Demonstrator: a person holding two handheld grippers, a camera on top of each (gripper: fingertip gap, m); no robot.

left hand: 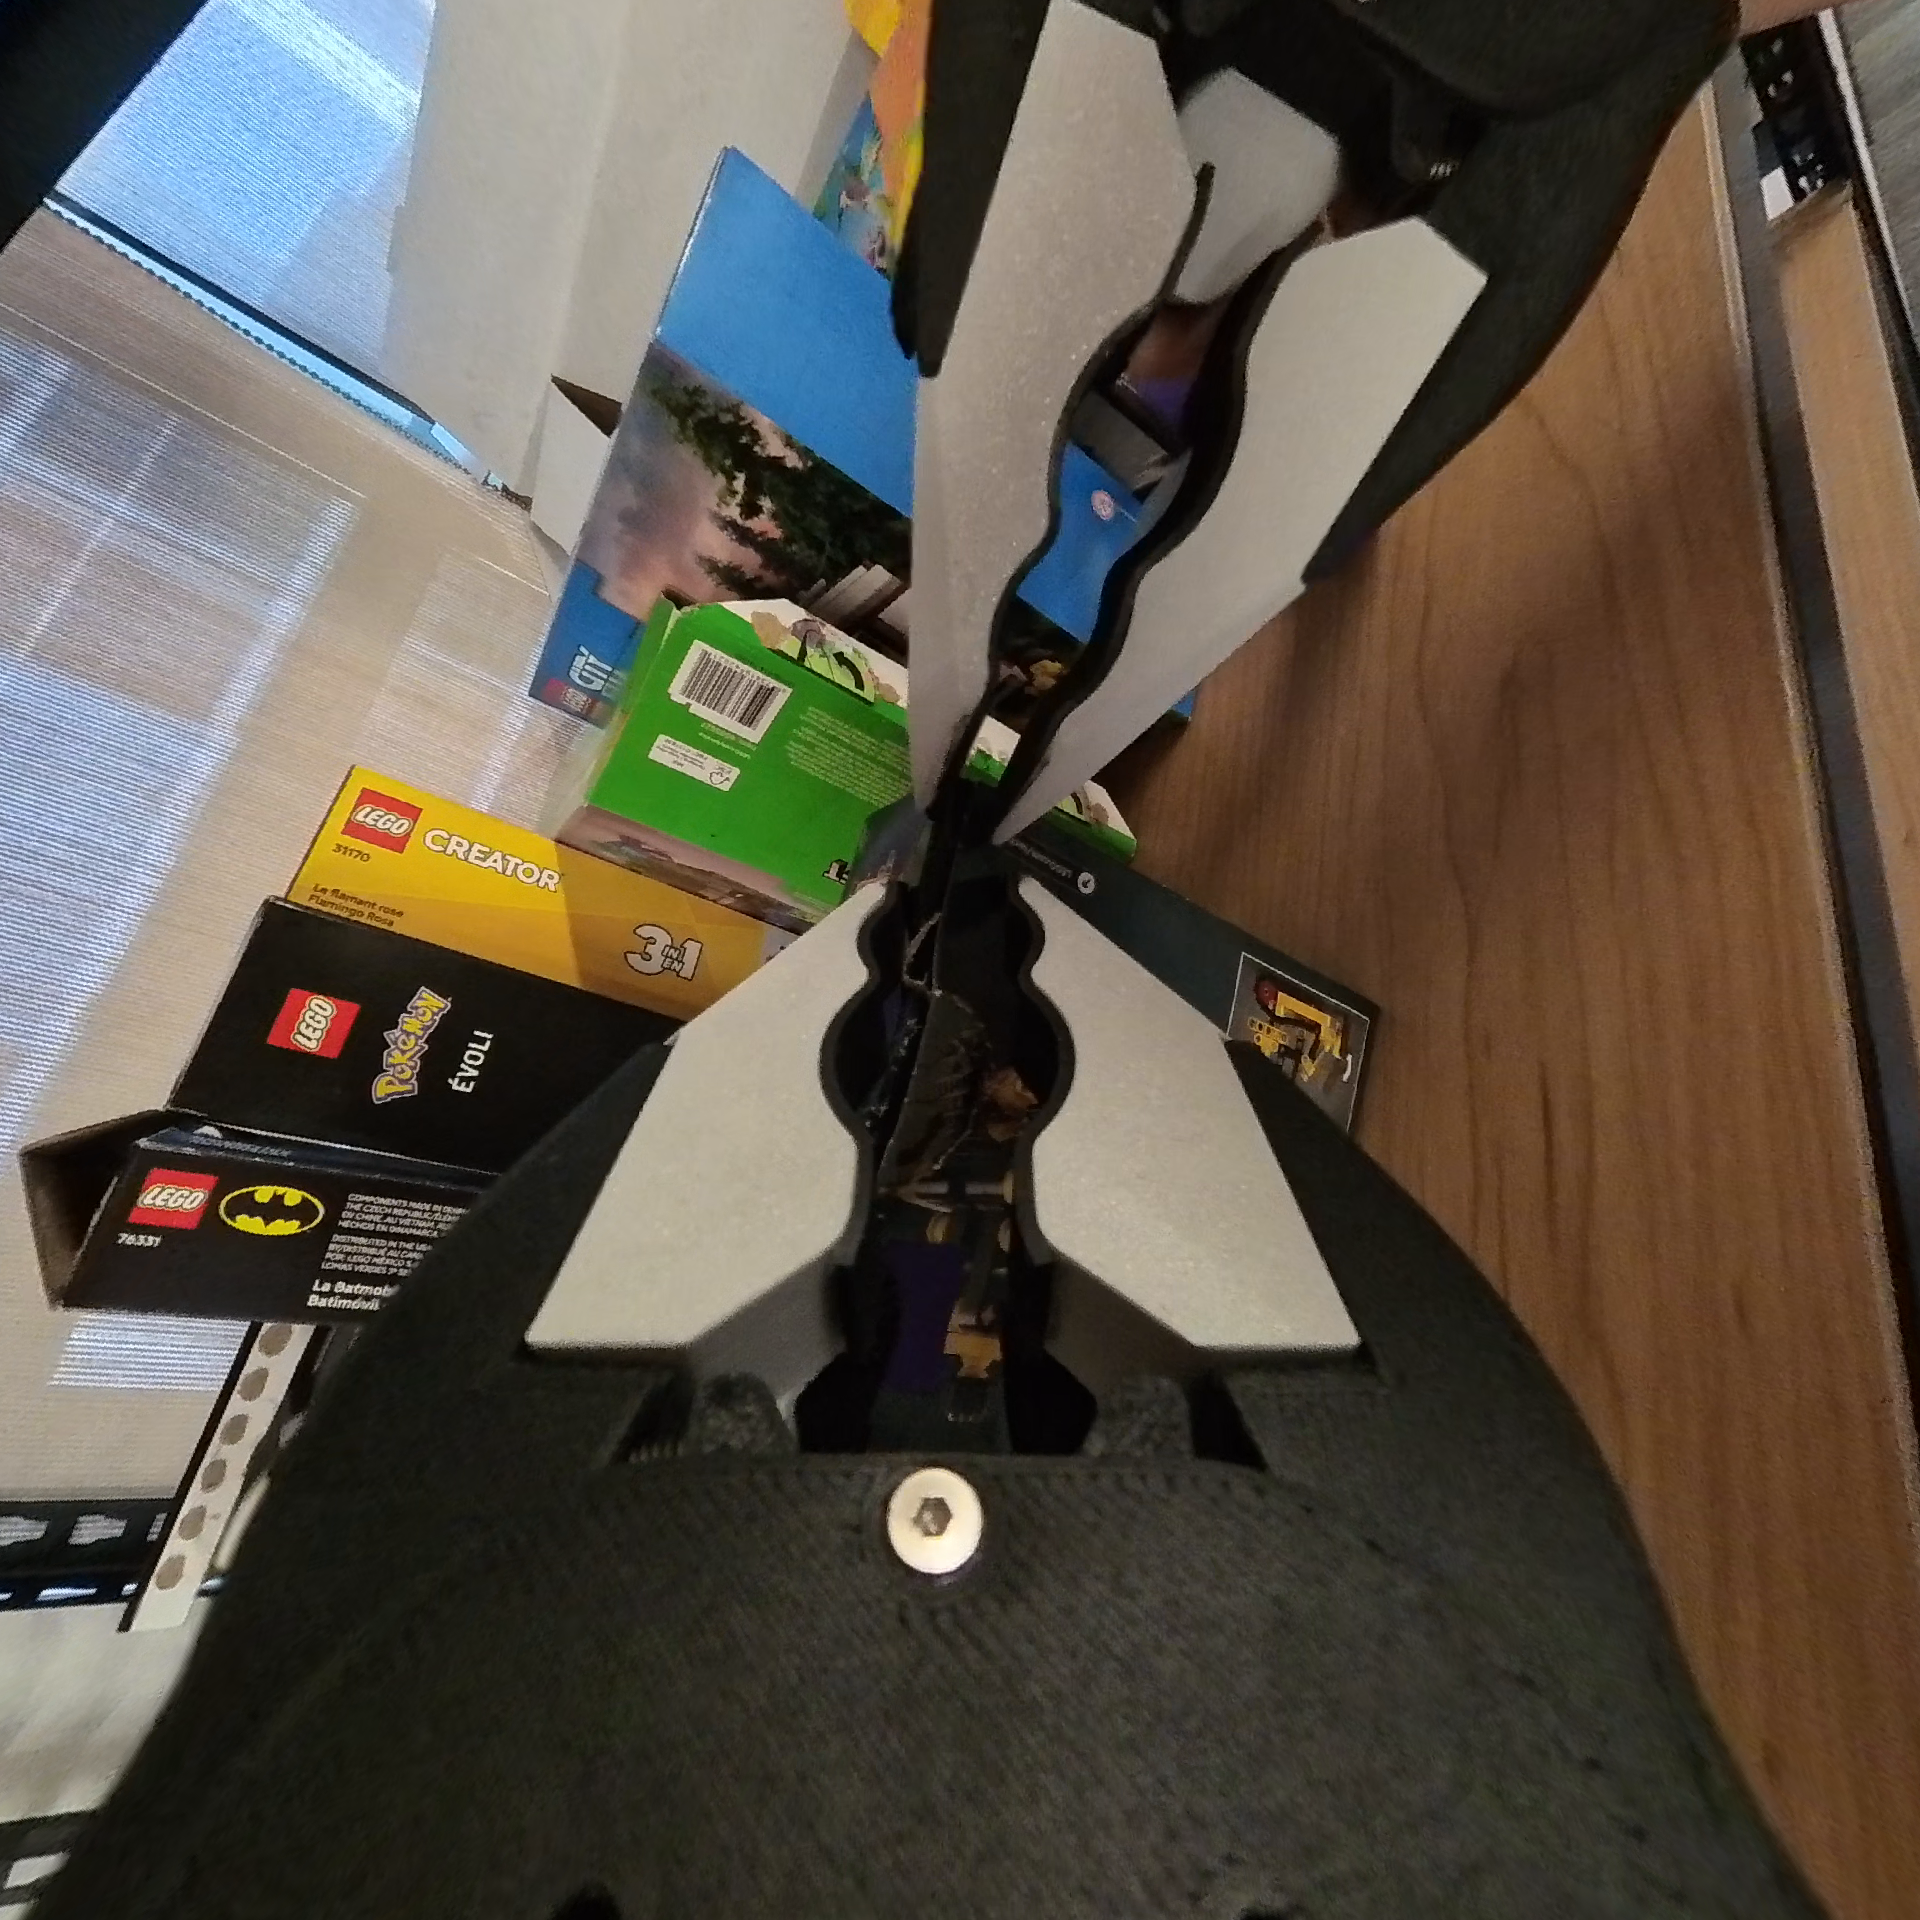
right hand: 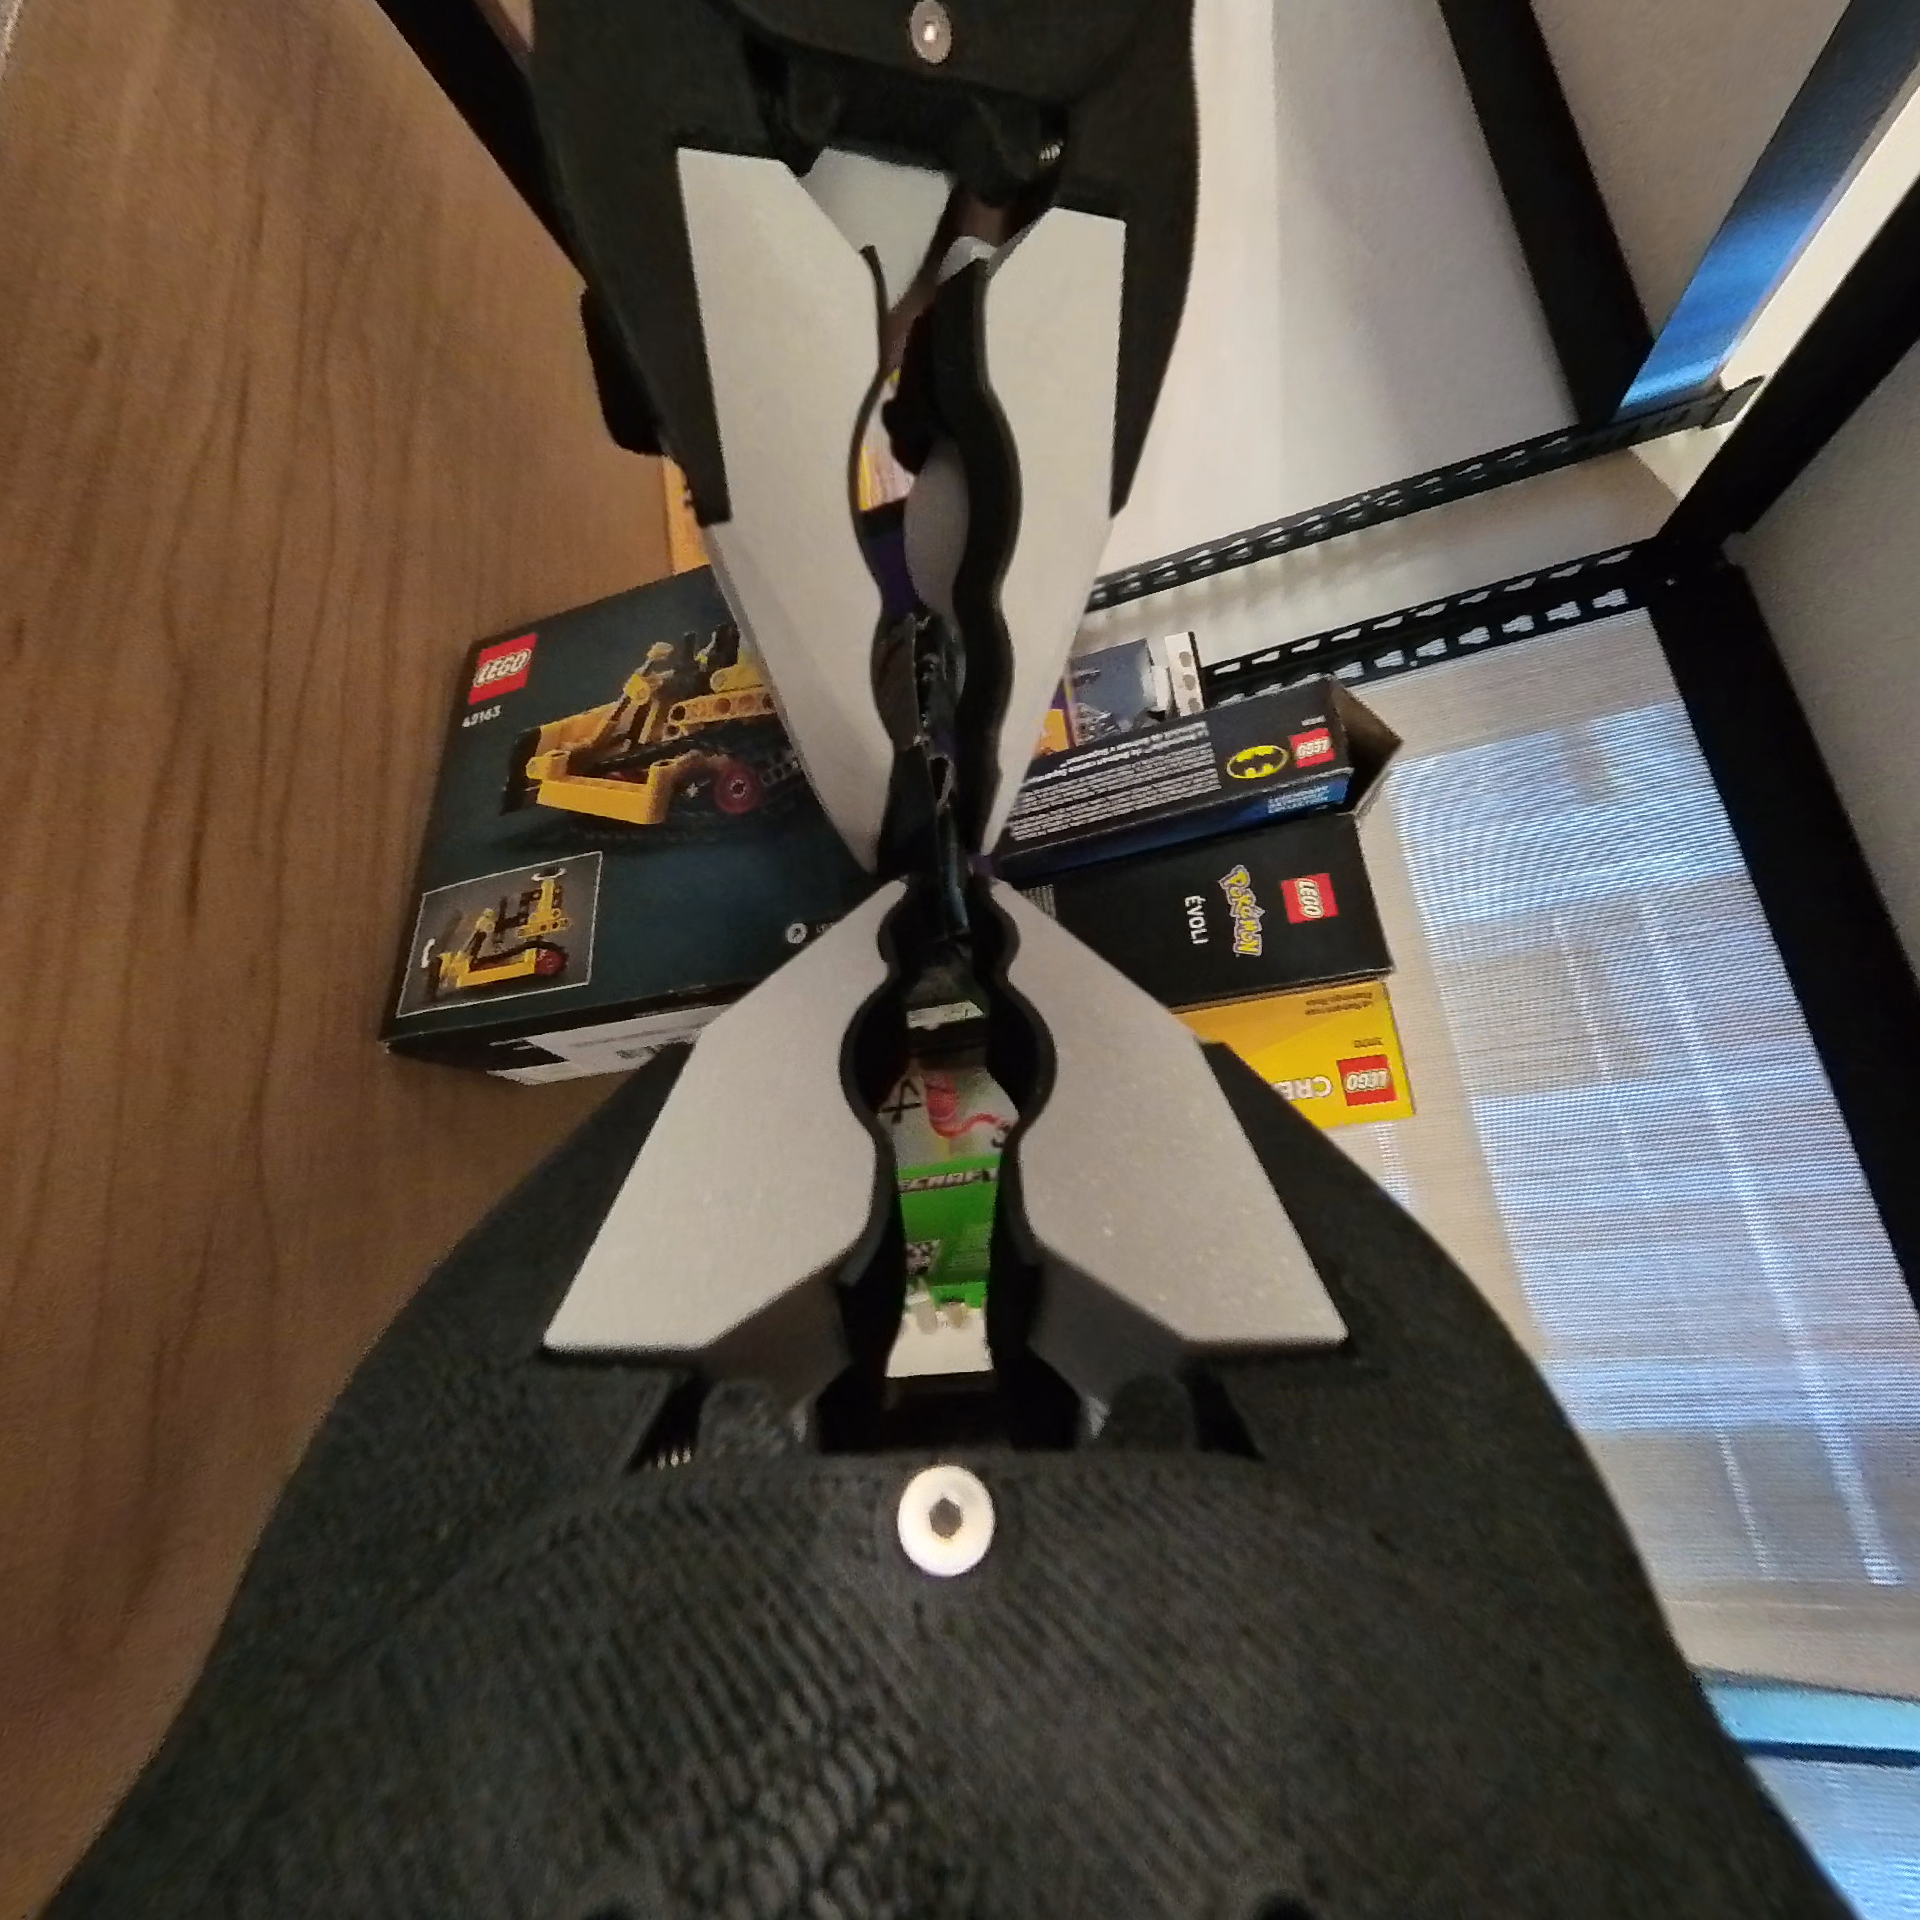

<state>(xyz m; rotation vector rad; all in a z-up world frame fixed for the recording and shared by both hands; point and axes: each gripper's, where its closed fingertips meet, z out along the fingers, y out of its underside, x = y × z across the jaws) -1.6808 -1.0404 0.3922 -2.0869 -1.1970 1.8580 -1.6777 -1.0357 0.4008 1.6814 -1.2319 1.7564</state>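
Observation:
My left gripper and my right gripper meet tip to tip above a pile of toy boxes. Both are shut on the same thin dark printed sheet, which is seen edge-on with purple and yellow print. In the right wrist view the sheet runs on between the fingers of the left gripper. The right gripper comes in from the top of the left wrist view. Behind the tips lie a dark box with a yellow bulldozer picture and a green box.
A wooden surface holds the boxes: a black box, a yellow box, a dark open-ended box and a tall blue box. A black metal shelf frame and a window with a mesh blind stand beyond. The grippers are tip to tip, or close to it.

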